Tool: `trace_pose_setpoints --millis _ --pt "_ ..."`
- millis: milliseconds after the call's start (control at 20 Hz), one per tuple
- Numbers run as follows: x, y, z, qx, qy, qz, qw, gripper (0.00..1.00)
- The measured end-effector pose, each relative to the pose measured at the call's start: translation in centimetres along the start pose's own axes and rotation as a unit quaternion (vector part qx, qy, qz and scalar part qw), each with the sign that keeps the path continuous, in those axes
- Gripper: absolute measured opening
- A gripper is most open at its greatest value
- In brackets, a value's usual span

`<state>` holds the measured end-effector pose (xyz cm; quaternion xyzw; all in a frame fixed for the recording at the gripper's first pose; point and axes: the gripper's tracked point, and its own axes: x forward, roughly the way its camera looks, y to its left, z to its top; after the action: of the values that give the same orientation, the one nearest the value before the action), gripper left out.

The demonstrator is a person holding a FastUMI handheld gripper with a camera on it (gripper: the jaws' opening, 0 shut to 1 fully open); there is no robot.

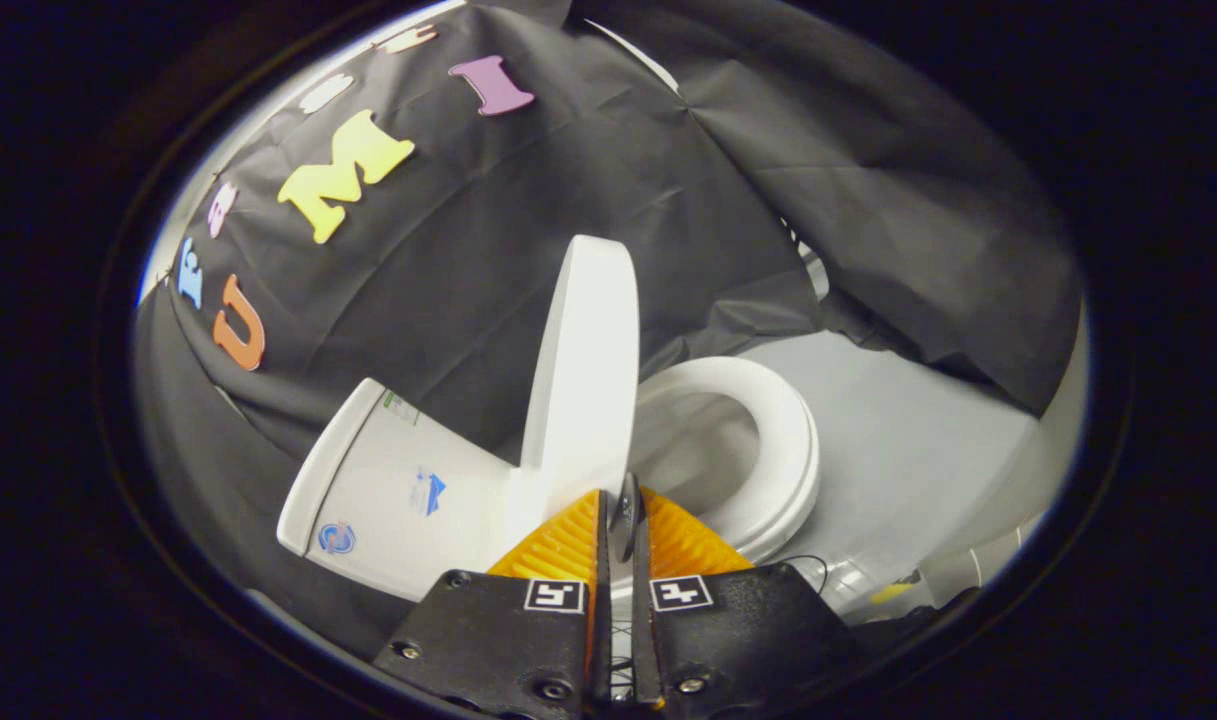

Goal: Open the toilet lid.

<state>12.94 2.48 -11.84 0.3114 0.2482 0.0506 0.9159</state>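
The white toilet lid (pixel 583 370) stands raised, nearly upright, between the tank (pixel 398 490) and the seat ring (pixel 783 450). I see it almost edge-on. Its near rim runs down into the narrow slit between my fingers. My gripper (pixel 623 505) is shut on that rim, one finger on the tank side of the lid and one on the bowl side. The open bowl (pixel 693 450) lies just beyond the fingers on the seat side. The stretch of rim inside the grip is hidden by the pads.
Black cloth walls hang close behind the tank and over the far side of the bowl. A pale grey floor (pixel 918 450) spreads beyond the seat. A thin dark cable (pixel 813 562) and small fittings lie on the floor near the toilet's base.
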Motion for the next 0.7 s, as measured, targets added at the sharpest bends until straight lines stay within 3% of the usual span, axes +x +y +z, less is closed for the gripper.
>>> trace_pose_setpoints --millis 300,700 --pt "-0.6 2.2 0.3 -0.018 -0.004 0.000 1.000 0.11" --pt "-1.3 6.6 0.1 -0.088 -0.024 -0.004 0.996 0.11"
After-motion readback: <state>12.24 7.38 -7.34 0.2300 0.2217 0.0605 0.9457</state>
